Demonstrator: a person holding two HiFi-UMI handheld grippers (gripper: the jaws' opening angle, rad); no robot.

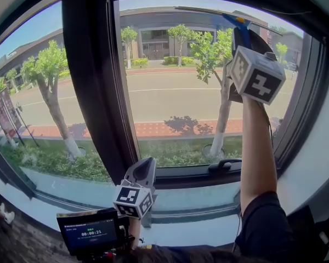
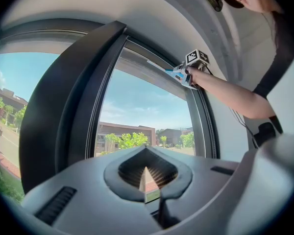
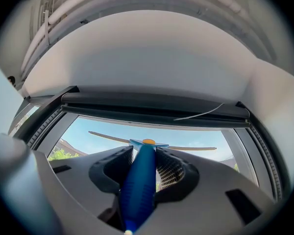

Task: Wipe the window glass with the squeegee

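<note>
My right gripper [image 1: 240, 34] is raised high against the right window pane [image 1: 175, 92], shut on the blue handle of the squeegee [image 3: 139, 180]. The squeegee's long thin blade [image 3: 152, 142] lies across the glass just under the top frame [image 3: 152, 111]. In the head view the blade [image 1: 208, 12] runs along the pane's upper edge. The left gripper view shows the squeegee [image 2: 174, 72] and right gripper [image 2: 185, 76] at the top right corner of the pane. My left gripper [image 1: 142, 174] hangs low near the sill, jaws pressed together with nothing between them [image 2: 145, 182].
A thick dark mullion [image 1: 93, 81] splits the window into left and right panes. A window handle [image 1: 223, 166] sits on the lower frame. A small screen with a timer [image 1: 90, 232] is at the bottom left. Trees and a road lie outside.
</note>
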